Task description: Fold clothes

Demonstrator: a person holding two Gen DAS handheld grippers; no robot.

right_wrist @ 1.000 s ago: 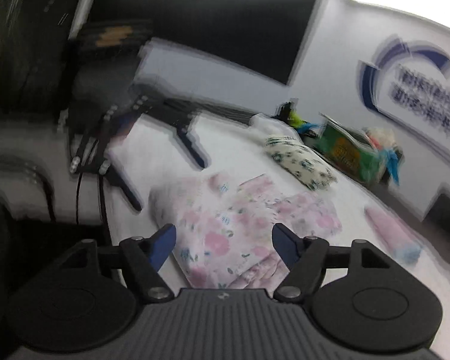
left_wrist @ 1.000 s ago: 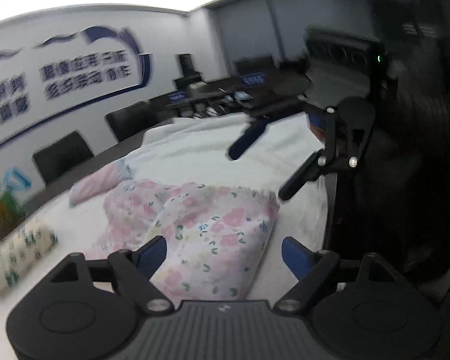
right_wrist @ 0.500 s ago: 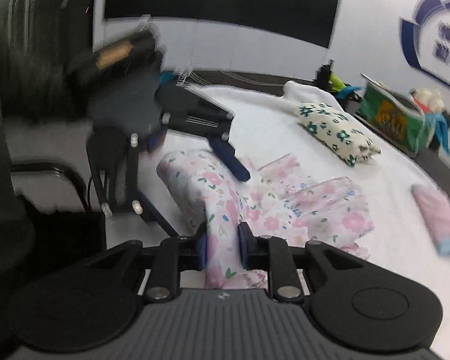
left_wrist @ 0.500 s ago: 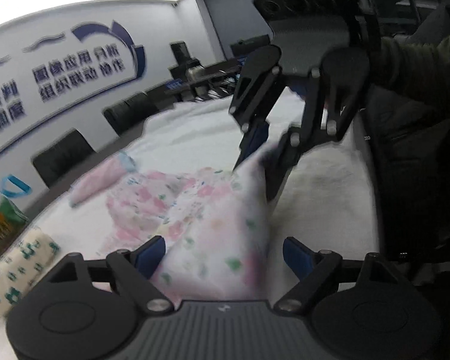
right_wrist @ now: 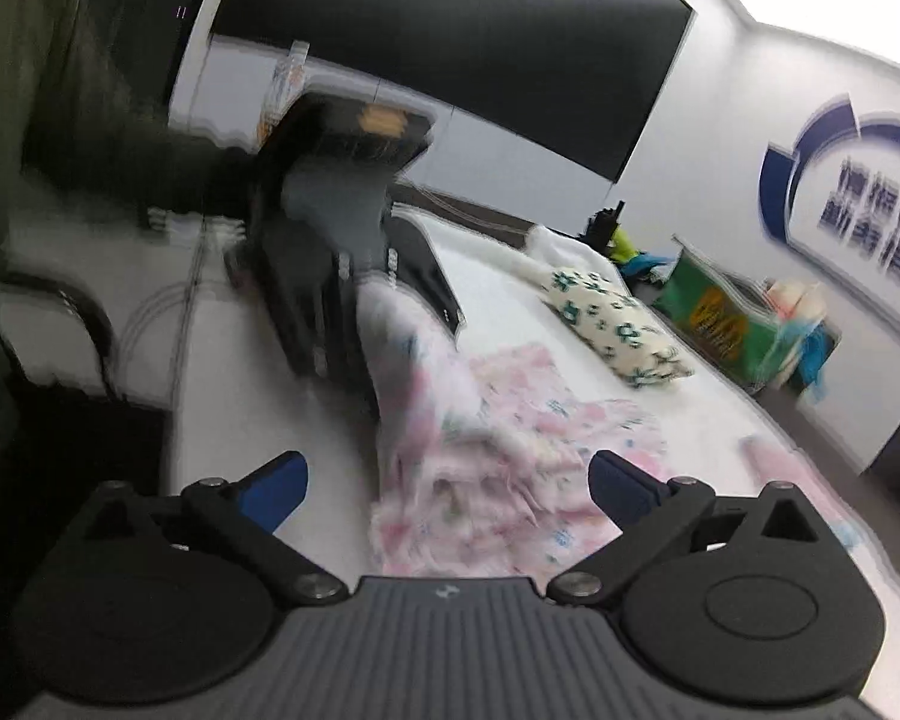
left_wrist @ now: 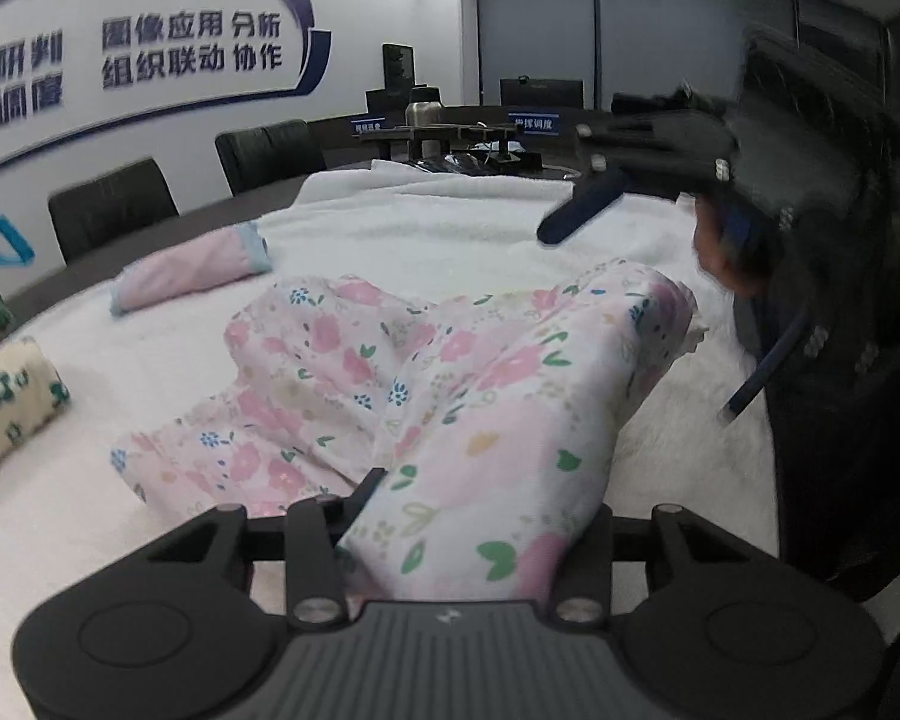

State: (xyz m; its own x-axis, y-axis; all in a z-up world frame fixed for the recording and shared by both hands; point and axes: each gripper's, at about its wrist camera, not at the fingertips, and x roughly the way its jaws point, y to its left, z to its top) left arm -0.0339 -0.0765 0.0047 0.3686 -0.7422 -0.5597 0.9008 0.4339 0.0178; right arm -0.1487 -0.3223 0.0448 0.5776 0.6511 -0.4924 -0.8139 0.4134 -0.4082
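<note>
Left wrist view. The left gripper (left_wrist: 456, 516) was closed on a fold of the floral garment (left_wrist: 426, 396), cloth bunched up between its fingers and lifted off the white table cover (left_wrist: 450, 234). The rest of the garment lay slack on the cover, trailing away to the left. The right gripper (left_wrist: 660, 312) hung over the garment's far end, its blue-tipped fingers spread wide and holding nothing. A rolled pink cloth (left_wrist: 189, 267) sat well apart at the back left; a green-print roll (left_wrist: 6, 402) lay at the left edge.

Right wrist view, heavily blurred. The right gripper (right_wrist: 450, 480) showed both blue fingertips (right_wrist: 276, 489) far apart, nothing between them, with the garment (right_wrist: 510, 450) below and just ahead. The left gripper (right_wrist: 342, 276) stood beyond, with pale cloth rising up against it. The green-print roll (right_wrist: 618, 324) and a green bag (right_wrist: 726, 324) lay further back.

Judgement: one end was held, the other waiting to be taken. To do it well, the free gripper should seize the matching corner or edge, single layer if it can be found, not a bunched handful. Then draw both ends level and taut enough to flatten wrinkles before laying over. Risk: pinching two layers, giving a crooked fold.
</note>
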